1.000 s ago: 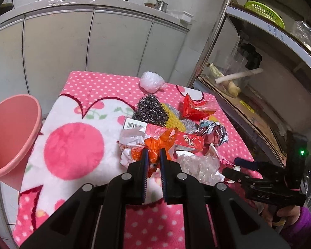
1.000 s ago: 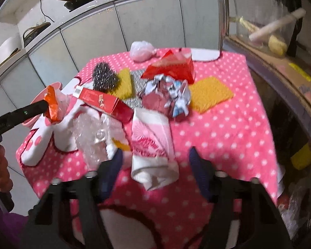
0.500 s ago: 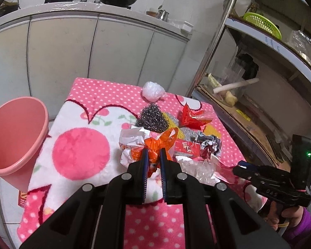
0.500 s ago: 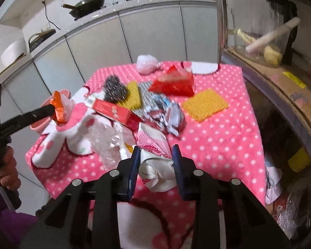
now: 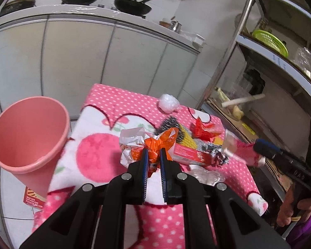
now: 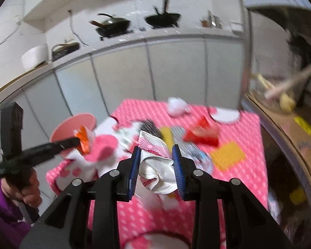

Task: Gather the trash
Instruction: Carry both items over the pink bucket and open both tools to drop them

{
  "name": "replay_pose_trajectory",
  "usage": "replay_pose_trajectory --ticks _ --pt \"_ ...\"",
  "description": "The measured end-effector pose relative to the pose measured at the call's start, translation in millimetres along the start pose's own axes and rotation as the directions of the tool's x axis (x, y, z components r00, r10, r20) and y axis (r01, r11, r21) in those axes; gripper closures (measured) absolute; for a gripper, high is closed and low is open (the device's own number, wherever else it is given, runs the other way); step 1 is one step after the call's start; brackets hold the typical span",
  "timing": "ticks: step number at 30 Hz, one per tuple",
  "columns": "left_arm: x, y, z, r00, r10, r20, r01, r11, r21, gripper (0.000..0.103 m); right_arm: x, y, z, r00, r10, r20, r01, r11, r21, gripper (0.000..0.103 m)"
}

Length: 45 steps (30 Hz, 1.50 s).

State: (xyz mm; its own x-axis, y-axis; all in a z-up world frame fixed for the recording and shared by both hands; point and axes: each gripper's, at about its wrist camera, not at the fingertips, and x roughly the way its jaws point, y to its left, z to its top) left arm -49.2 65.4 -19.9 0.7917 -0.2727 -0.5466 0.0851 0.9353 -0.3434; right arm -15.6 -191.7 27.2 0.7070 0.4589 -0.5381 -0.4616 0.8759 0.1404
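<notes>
Left gripper [image 5: 154,155]: jaws narrow, clamped on an orange wrapper [image 5: 159,144] with crumpled white paper [image 5: 130,139] bunched against it; held above the counter [image 5: 118,103], right of the pink bin [image 5: 29,137]

Right gripper [image 6: 155,155]: jaws pinching a pink-and-white packet [image 6: 155,166], lifted over the near part of the counter; view blurred

Bin: beside the counter's left edge, mouth tilted toward the camera, inside looks bare

Counter, pink dotted cloth, near to far:
- clear plastic [image 5: 205,174], just past the left gripper
- red box [image 5: 188,154], lying flat
- foil wad [image 5: 214,150], touching the box's right end
- yellow sponge [image 6: 228,155], toward the right side
- steel scourer [image 5: 169,124], partly behind the wrapper
- red wrapper [image 5: 205,128], right of the scourer
- white plastic ball [image 5: 169,103], near the far edge

Beyond: cabinets with two woks [image 5: 132,6] on top; shelf rack [image 5: 280,62] at right with a green basket [image 5: 269,41]
</notes>
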Motion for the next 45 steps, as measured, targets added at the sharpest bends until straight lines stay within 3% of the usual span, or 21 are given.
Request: replay_pose_trajectory --ticks 6,11,17,20,30,34,39,45 --pt "-23.5 34.1 8.6 0.993 0.099 0.062 -0.098 0.995 -0.029 0.093 40.3 52.7 33.2 0.991 0.131 -0.012 -0.131 0.987 -0.089 0.071" --pt "-38.6 74.2 16.6 0.975 0.206 0.083 -0.200 0.977 -0.076 0.093 88.4 107.4 59.2 0.967 0.248 -0.054 -0.253 0.956 -0.149 0.071" --pt "-40.5 131.2 23.3 0.938 0.343 0.052 -0.334 0.933 -0.135 0.093 150.4 161.9 76.5 0.938 0.318 -0.140 -0.340 0.922 -0.183 0.071" --pt "-32.5 156.7 22.7 0.925 0.379 0.010 -0.373 0.915 -0.152 0.093 185.5 189.1 80.0 0.921 0.337 -0.196 -0.373 0.908 -0.190 0.071" --pt "7.8 203.0 14.5 0.899 0.408 -0.162 -0.432 0.887 -0.164 0.093 275.1 238.8 51.8 0.886 0.276 -0.373 -0.370 0.906 -0.207 0.071" --pt "19.0 216.8 14.4 0.885 0.407 -0.227 -0.443 0.885 -0.143 0.093 302.9 254.8 36.8 0.859 0.224 -0.461 -0.358 0.905 -0.228 0.071" --pt "27.5 225.7 8.4 0.865 0.402 -0.299 -0.451 0.884 -0.118 0.092 314.4 268.9 18.6 0.819 0.159 -0.552 -0.354 0.896 -0.267 0.071" --pt "38.8 215.1 5.2 0.831 0.430 -0.354 -0.481 0.874 -0.067 0.092 322.1 273.7 11.2 0.794 0.126 -0.595 -0.338 0.905 -0.259 0.071"
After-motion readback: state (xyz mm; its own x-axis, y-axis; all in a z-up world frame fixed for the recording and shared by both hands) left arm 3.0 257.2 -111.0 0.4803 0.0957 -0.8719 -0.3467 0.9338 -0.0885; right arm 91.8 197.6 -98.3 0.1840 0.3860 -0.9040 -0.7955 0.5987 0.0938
